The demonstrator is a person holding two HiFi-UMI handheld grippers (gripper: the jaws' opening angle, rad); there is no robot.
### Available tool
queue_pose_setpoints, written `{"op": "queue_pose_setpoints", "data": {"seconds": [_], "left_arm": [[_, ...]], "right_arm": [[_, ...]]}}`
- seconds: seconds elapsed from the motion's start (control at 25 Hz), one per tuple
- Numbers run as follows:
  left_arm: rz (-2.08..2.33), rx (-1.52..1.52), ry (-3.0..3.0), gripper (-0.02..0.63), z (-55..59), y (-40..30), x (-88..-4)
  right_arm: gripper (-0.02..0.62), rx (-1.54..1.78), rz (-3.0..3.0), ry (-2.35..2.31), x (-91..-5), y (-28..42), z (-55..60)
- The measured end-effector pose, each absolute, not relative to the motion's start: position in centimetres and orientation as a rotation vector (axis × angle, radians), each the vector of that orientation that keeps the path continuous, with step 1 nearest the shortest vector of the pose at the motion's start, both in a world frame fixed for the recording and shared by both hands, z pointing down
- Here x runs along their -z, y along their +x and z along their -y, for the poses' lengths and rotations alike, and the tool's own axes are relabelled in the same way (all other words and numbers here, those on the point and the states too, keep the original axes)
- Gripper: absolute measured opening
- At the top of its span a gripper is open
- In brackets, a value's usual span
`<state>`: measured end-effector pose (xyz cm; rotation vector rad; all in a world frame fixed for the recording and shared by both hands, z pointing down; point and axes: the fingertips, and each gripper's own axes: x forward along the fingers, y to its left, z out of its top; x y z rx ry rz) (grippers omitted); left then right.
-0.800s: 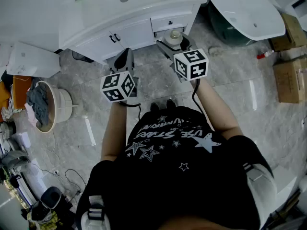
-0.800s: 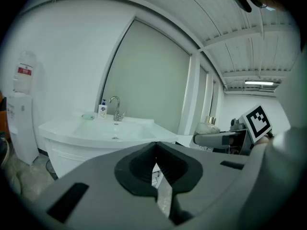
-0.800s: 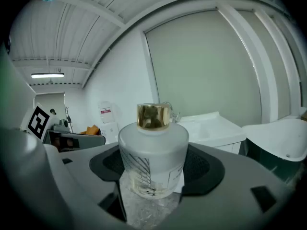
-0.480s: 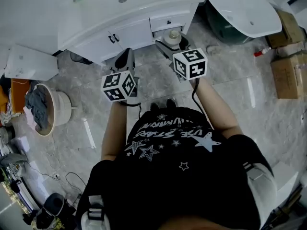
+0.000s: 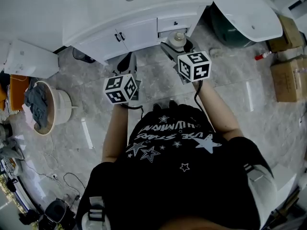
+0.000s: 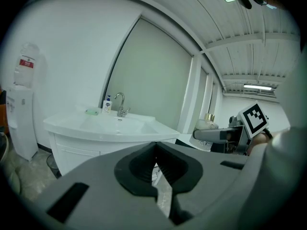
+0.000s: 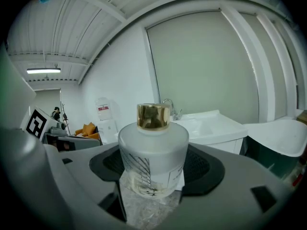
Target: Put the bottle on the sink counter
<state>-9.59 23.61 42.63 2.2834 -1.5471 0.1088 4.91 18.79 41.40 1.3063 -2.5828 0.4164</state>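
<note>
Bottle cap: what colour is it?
Shiny gold cap on the frosted white bottle; clearest in the right gripper view.

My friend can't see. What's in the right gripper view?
A frosted bottle with a gold cap is held between the jaws of the right gripper. Behind it stands a white sink counter with a faucet.

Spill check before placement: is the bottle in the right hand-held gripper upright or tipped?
Upright. The bottle stands vertical, gold cap on top, clamped in the right hand-held gripper.
</note>
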Motion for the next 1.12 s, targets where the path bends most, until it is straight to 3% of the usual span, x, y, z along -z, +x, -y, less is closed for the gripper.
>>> {"op": "queue_pose_setpoints", "data": {"seconds": [0.64,1.12], "left_arm": [[1.554,-0.115,2.273,0.009,-18.2,-14.2,-44.3],[1.607,-0.178,2.223,0.009,-1.8,-13.5,-45.1]], "right_arm": [[0.321,-0.455,2.559,1.333,-43.7,3.8,-12.4],[0.321,-0.513,2.595,1.214,-46.1,3.7,5.9]]}}
